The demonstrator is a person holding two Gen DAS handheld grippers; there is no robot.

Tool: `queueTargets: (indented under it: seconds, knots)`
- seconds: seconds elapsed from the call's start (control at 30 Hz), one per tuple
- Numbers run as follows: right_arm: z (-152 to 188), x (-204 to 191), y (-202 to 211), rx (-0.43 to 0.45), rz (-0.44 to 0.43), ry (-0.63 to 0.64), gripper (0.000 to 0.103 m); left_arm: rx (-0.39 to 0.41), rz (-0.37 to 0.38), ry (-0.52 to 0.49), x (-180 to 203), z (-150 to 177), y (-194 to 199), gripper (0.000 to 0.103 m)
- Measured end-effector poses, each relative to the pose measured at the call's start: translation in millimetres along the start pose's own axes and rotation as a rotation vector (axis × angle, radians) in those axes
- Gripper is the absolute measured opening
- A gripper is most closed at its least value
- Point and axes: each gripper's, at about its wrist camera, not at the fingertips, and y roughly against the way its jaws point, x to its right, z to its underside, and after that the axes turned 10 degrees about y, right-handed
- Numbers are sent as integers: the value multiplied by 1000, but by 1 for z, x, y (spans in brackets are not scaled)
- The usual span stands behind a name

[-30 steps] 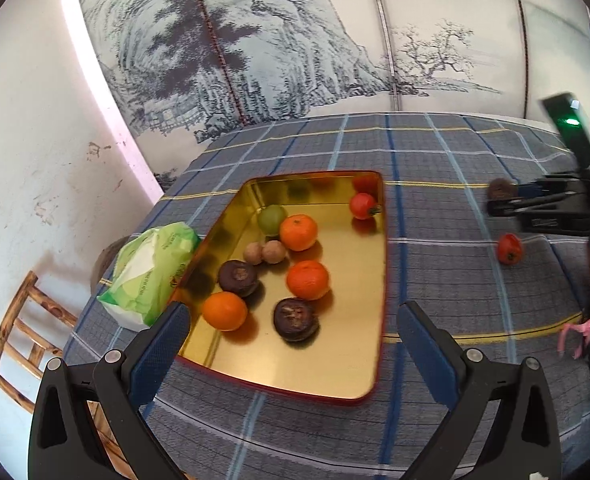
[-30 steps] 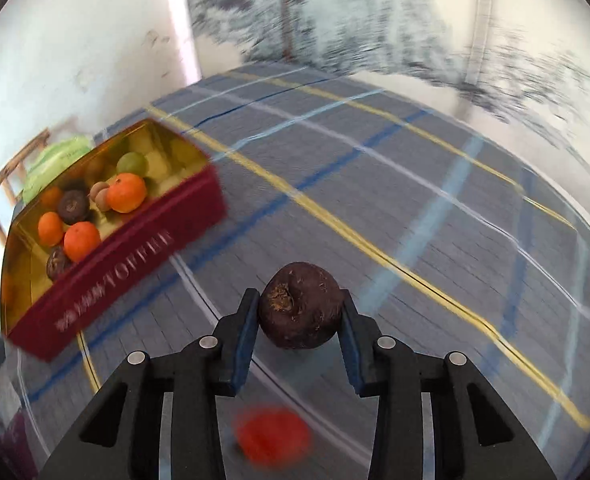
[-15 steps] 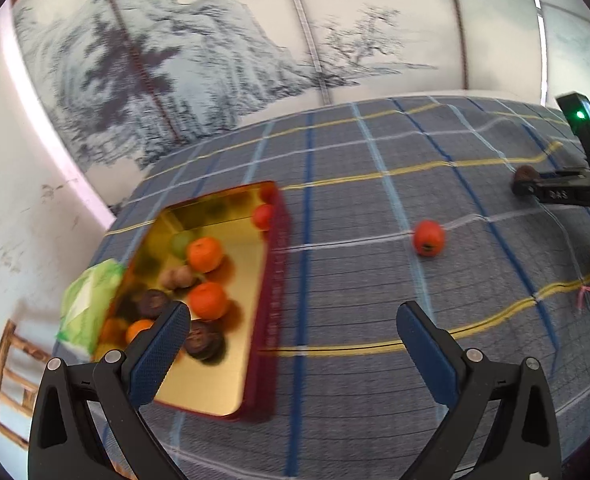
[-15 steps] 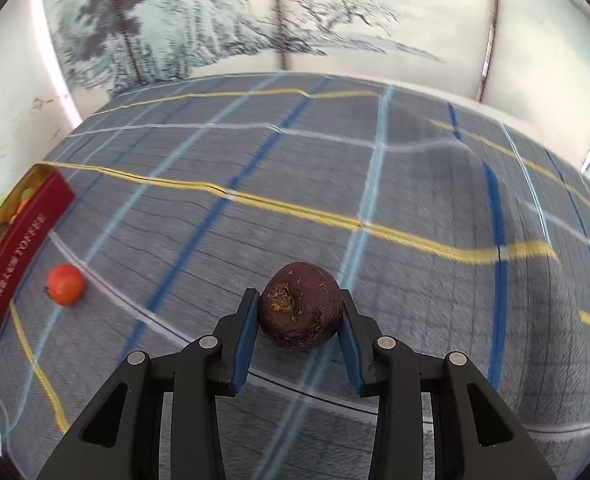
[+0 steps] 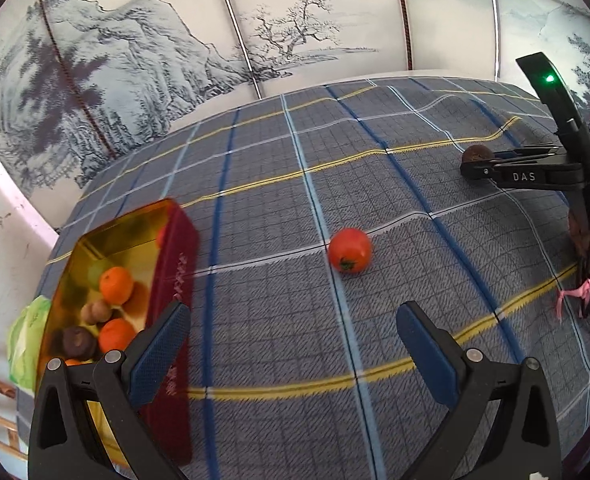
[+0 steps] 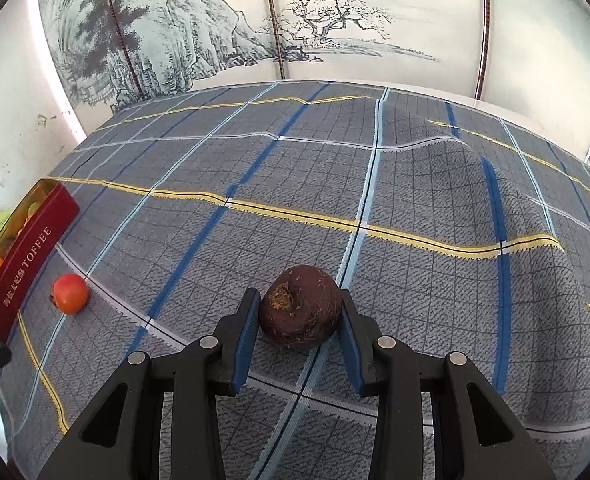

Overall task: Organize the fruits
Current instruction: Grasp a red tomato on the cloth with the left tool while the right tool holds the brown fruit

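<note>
Tin [image 5: 177,276] now farther left, oranges [image 5: 115,285] inside.

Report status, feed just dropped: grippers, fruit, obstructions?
Left gripper open, empty. Right gripper shut on dark brown round fruit. Small red tomato loose on plaid tablecloth. Nothing blocking it.

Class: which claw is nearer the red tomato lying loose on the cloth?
Left. The open left claw hangs just short of the tomato; the right claw, gripping a dark fruit, is further off, across the cloth.
</note>
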Motion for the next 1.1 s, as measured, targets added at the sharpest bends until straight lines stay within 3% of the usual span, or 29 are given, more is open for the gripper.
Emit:
queueTargets:
  seconds: [0.2, 0.27, 0.3, 0.37, 0.4, 0.43, 0.47, 0.5, 0.67, 0.7, 0.73, 0.83, 0.87, 0.93, 0.97, 1.0, 1.07, 1.1]
  knots:
    - [1, 12, 2, 2, -7, -1, 39, -16, 23, 1, 2, -11, -18, 102]
    - [12, 44, 15, 4, -12, -5, 39, -28, 24, 7, 3, -16, -25, 102]
    - [7, 25, 13, 4, -14, -5, 39, -33, 27, 13, 3, -18, -29, 102]
    - [10, 41, 14, 5, -16, -4, 39, -41, 31, 21, 3, -21, -35, 102]
    - [19, 70, 24, 5, -17, -5, 39, -47, 30, 27, 3, -22, -39, 102]
    - [10, 23, 10, 5, -17, -4, 39, -52, 33, 32, 3, -24, -42, 102]
    - [6, 19, 5, 5, -18, -3, 39, -55, 37, 35, 3, -24, -44, 102]
    - [17, 47, 19, 5, -18, -2, 39, -60, 41, 37, 4, -25, -47, 102]
    - [8, 24, 6, 5, -22, -1, 40, -61, 46, 31, 9, -27, -58, 98]
    - [19, 55, 20, 5, -22, -1, 40, -62, 48, 30, 10, -28, -59, 95]
    - [6, 19, 5, 5, -23, -1, 40, -64, 49, 28, 11, -28, -61, 93]
    - [10, 31, 8, 7, -31, 2, 40, -79, 61, 27, 13, -29, -70, 80]
    - [-1, 4, -6, 7, -31, 2, 40, -86, 68, 28, 13, -28, -72, 76]
    - [-4, -1, -12, 7, -33, 2, 40, -88, 112, 44, 12, -30, -74, 61]
    - [-5, -1, -15, 8, -34, 3, 40, -86, 123, 44, 12, -30, -75, 59]
    - [4, 28, -6, 7, -35, 4, 41, -83, 128, 45, 13, -30, -75, 52]
    - [-1, 19, 1, 7, -37, 9, 42, -74, 138, 50, 15, -29, -74, 44]
    - [6, 36, 8, 7, -37, 12, 43, -67, 131, 49, 17, -28, -73, 43]
